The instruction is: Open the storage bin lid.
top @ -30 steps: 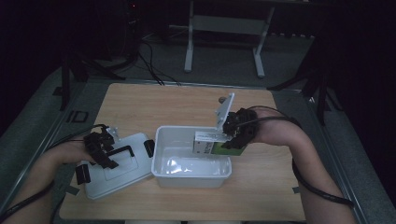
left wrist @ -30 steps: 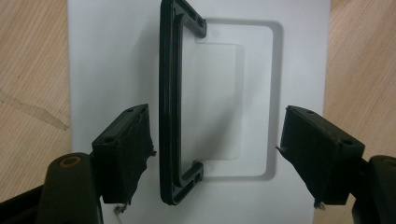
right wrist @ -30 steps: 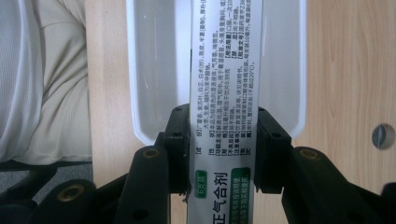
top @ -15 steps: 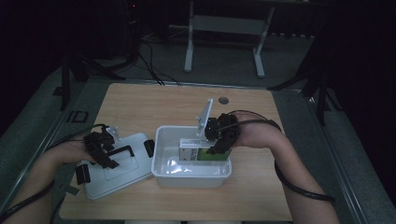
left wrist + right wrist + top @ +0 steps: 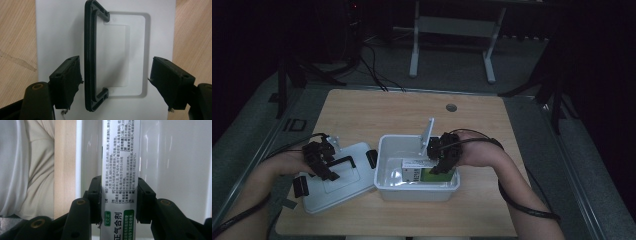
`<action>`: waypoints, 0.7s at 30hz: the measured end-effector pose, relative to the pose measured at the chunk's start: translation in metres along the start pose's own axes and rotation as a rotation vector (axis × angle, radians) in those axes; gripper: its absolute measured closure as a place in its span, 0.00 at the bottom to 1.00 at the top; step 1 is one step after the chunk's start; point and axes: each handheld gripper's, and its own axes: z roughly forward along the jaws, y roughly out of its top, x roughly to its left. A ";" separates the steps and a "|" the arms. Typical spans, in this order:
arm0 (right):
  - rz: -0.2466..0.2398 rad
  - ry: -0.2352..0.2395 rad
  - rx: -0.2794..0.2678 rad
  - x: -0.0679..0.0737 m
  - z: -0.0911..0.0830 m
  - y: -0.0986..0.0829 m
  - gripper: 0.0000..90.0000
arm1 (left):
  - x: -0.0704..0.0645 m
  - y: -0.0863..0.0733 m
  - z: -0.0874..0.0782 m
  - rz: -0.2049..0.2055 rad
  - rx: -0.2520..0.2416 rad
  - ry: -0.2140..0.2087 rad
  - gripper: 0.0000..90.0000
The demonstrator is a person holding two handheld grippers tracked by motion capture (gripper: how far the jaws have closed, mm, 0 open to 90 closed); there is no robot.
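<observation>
Moved: right gripper (image 5: 439, 161) carried medicine box (image 5: 428, 174) down into white bin (image 5: 422, 192), fingers clamped on it. Left gripper (image 5: 323, 161) fingers open over lid (image 5: 343, 187) handle (image 5: 90, 55). Remaining: release, lidding.

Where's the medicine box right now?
In the high view the medicine box sits inside the white bin at table centre, clamped by the right tongs; the lid lies left of the bin.

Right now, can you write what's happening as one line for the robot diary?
right gripper: shut on box, inside bin | left gripper: open over lid handle
</observation>
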 end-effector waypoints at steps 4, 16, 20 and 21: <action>0.014 0.011 0.001 -0.002 0.011 -0.004 0.71 | 0.000 0.000 0.000 0.000 0.001 0.000 0.28; 0.035 0.051 0.015 -0.006 0.041 -0.010 0.71 | 0.000 0.000 0.004 0.001 0.005 -0.004 0.28; 0.042 0.063 0.011 -0.008 0.050 -0.012 0.71 | 0.000 -0.001 0.004 -0.003 0.005 -0.006 0.28; 0.043 0.063 0.012 -0.008 0.051 -0.012 0.71 | 0.000 -0.001 0.004 -0.003 0.005 -0.005 0.28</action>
